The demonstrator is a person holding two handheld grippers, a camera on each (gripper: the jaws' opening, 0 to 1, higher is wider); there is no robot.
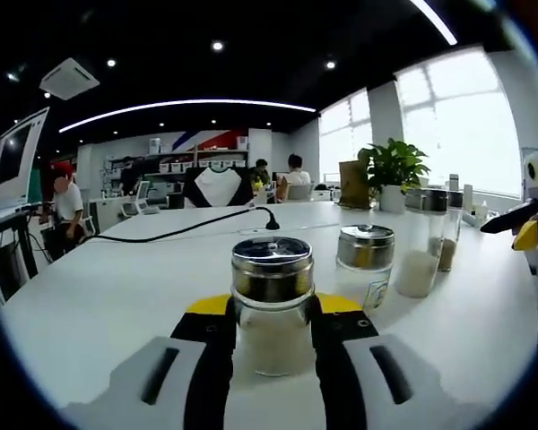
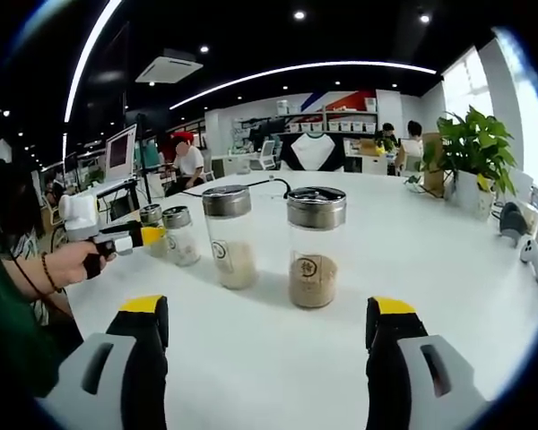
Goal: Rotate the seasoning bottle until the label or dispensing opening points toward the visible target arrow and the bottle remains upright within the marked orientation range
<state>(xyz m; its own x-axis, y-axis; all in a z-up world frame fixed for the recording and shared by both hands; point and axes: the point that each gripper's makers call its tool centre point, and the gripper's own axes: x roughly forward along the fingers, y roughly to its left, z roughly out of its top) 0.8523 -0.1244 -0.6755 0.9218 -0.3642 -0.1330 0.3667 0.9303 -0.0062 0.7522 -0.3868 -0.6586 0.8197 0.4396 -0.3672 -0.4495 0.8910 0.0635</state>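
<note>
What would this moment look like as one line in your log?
left claw: shut on jar | right claw: open, off jars | jar upright | table

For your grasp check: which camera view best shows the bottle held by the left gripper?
The left gripper view: the bottle sits large between that gripper's jaws. The right gripper view shows it small, partly hidden.

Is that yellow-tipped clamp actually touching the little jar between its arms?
Touching. In the left gripper view, the left gripper has both jaws pressed against the glass sides of the seasoning bottle, with no gap showing.
</note>
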